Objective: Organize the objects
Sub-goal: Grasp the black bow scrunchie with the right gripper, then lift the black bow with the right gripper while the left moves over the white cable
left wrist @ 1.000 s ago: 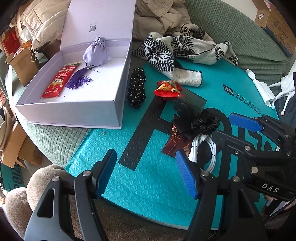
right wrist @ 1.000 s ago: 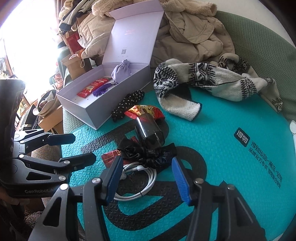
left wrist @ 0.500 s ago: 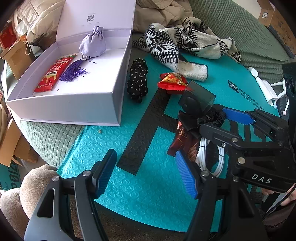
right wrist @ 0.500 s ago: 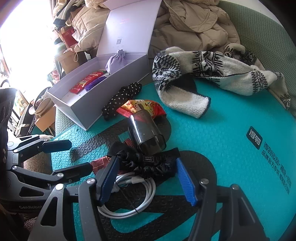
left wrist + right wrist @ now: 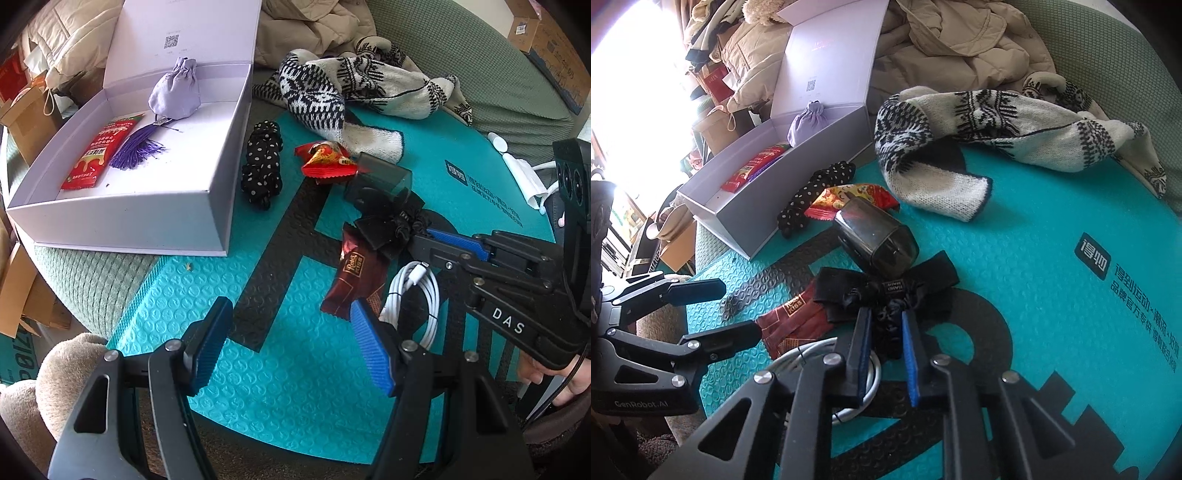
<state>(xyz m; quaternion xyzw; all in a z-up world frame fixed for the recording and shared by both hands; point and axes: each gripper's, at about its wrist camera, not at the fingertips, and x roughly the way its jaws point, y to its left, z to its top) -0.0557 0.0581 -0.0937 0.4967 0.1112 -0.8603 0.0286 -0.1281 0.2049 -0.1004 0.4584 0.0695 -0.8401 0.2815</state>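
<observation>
The step in hand is the pick-up: the right gripper has pinched its jaws down on the black bow, the blue pads narrow with the bow's gathered middle caught between them. The bow lies on the teal mat, touching the dark clear case at its 12 o'clock and overlapping the brown wrapper at its 9 o'clock; the white cable sits just under the gripper, at the bow's 6 o'clock. The left gripper hangs wide and empty over bare mat at the near edge. The next move, as I judge it, calls for a straight lift before any travel — the bow's ribbon could drag the wrapper or snag the cable if swept sideways — then a carry toward 10 o'clock to the lilac box, which already holds a pouch, a tassel and a red packet. The box's near wall stands upright, so the load has to clear it, and its raised lid blocks the far side. The way across passes over the spotted scrunchie and a red sweet. Open floor remains in the box's near right part; the scarf crowds the mat at 12 o'clock.
</observation>
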